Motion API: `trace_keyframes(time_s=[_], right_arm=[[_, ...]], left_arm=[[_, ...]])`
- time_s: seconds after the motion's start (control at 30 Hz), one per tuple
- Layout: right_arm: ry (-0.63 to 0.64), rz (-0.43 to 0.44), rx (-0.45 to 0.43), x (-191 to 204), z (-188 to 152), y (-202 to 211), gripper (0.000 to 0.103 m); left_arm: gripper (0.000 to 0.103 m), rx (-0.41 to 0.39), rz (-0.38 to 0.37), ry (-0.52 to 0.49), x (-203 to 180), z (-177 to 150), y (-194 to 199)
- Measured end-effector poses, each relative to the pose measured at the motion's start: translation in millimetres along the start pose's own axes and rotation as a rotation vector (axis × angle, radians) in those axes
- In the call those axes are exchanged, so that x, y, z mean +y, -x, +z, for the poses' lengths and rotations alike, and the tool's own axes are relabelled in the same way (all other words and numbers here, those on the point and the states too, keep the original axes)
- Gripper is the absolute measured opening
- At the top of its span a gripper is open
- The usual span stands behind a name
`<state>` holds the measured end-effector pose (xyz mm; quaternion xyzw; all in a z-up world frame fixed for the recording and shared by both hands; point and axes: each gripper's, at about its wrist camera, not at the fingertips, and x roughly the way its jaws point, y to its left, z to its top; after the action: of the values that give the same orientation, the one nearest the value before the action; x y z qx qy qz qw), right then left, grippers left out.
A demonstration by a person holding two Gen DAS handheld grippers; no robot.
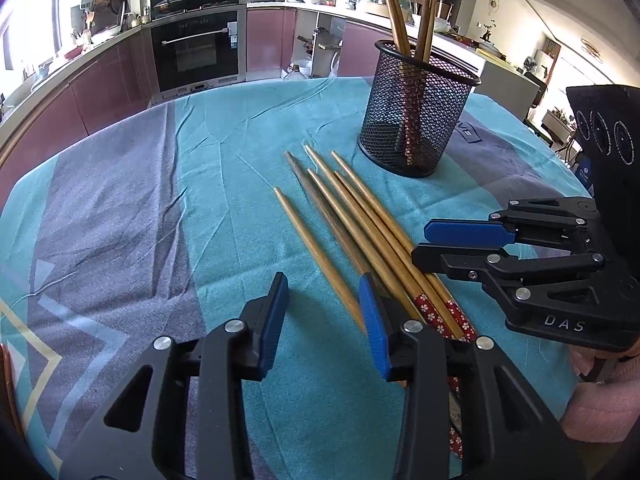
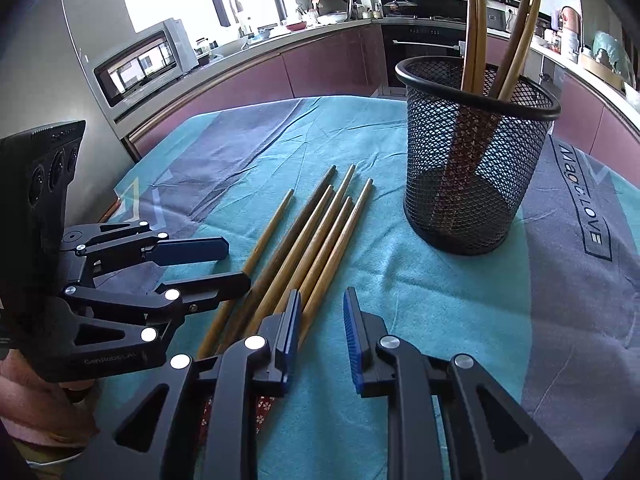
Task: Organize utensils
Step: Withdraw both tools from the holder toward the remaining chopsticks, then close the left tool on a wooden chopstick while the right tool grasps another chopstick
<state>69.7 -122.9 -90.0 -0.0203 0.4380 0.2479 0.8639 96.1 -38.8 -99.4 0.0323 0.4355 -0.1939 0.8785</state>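
**Wooden chopsticks loose on desk, both tools empty**

Six chopsticks [image 1: 352, 236] lie side by side on the teal cloth [image 1: 224, 184], tips toward 11 o'clock in the left view. Mesh cup [image 1: 418, 116] stands upright at 1 o'clock, just beyond those tips, with four chopsticks in it. Left tool [image 1: 324, 320]: jaws wide apart, holding nothing, one chopstick passing under the gap. Right tool [image 2: 322, 340]: jaws apart, holding nothing, at 3 o'clock of the bundle, left finger [image 2: 290, 336] over the outermost stick.
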Motion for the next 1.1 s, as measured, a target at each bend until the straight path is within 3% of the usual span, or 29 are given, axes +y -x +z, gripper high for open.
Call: trace_keyframes(time_s=[0.27, 1.1], right_arm=[[0.018, -0.030, 0.015, -0.1, -0.8, -3.4, 0.019], [0.006, -0.049, -0.003, 1.4, 9.0, -12.9, 0.020]], left_arm=[[0.027, 0.002, -0.005, 0.013, 6.9, 0.7, -0.3], [0.029, -0.008, 0.016, 0.026, 2.7, 3.8, -6.9]])
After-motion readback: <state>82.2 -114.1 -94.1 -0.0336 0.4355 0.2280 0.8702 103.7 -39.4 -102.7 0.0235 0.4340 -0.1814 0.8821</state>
